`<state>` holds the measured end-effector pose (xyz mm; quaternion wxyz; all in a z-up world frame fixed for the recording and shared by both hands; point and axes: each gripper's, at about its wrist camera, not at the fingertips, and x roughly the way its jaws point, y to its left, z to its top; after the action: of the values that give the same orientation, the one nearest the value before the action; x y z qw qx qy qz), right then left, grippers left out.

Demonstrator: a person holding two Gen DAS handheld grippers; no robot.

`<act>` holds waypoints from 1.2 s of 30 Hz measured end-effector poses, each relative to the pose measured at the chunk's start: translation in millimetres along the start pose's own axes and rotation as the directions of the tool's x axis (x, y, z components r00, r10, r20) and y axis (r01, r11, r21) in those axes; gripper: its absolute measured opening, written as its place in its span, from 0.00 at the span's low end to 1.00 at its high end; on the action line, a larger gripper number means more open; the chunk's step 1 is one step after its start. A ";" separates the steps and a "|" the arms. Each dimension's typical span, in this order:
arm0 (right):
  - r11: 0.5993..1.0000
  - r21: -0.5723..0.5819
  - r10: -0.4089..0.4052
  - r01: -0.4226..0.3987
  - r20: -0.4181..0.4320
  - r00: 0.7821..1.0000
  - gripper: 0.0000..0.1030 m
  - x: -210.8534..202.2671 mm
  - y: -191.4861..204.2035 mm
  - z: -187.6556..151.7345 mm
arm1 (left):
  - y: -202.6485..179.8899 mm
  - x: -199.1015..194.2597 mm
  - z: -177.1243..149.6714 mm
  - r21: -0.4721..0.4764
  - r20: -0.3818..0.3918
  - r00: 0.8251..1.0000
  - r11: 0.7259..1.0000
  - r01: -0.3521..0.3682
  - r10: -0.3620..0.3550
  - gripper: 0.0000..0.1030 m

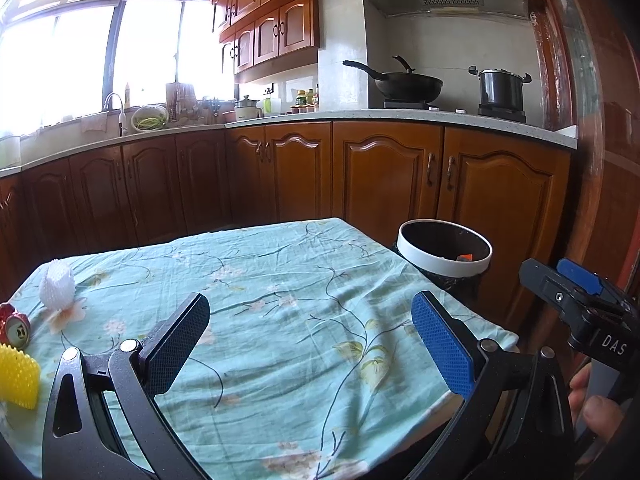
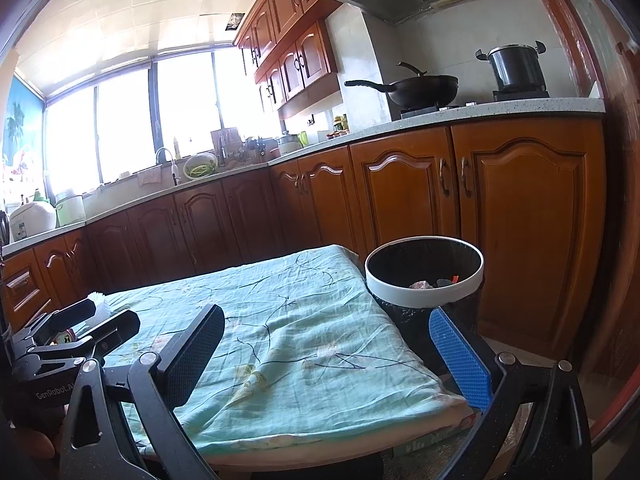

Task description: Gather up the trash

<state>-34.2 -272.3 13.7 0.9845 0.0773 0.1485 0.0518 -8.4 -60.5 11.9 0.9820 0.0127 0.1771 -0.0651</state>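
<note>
A table with a pale green floral cloth (image 1: 280,288) fills the near view. On its left edge lie a white foam fruit net (image 1: 57,285), a crushed red can (image 1: 15,326) and a yellow foam net (image 1: 18,376). My left gripper (image 1: 310,344) is open and empty above the cloth. My right gripper (image 2: 326,360) is open and empty over the table's right edge, near the bin. The white-rimmed trash bin (image 2: 424,272) with a black bag stands right of the table and holds some scraps; it also shows in the left wrist view (image 1: 444,250).
Wooden kitchen cabinets (image 1: 384,176) run behind the table. The counter holds a wok (image 1: 408,84), a pot (image 1: 500,88) and a sink with a tap (image 1: 114,108). A wooden door frame (image 1: 592,160) stands at the right. The right gripper's body (image 1: 580,304) shows in the left wrist view.
</note>
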 end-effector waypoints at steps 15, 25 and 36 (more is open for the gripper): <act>1.000 -0.002 0.012 -0.012 -0.009 1.000 1.00 2.8 0.2 0.4 | 1.9 3.1 1.2 0.002 -0.011 1.000 1.000 0.007 -0.007 1.00; 1.000 -0.005 0.019 -0.019 -0.012 1.000 1.00 4.3 0.4 0.6 | 0.9 6.0 0.0 0.003 -0.016 1.000 1.000 0.005 -0.005 1.00; 1.000 0.000 0.026 -0.026 -0.018 0.999 1.00 7.2 -2.5 1.8 | 3.1 11.3 -1.7 0.003 -0.025 1.000 1.000 0.005 -0.005 1.00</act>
<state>-26.6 -274.1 13.0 0.9824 0.0787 0.1565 0.0653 2.0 -58.8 6.3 0.9795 0.0145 0.1891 -0.0677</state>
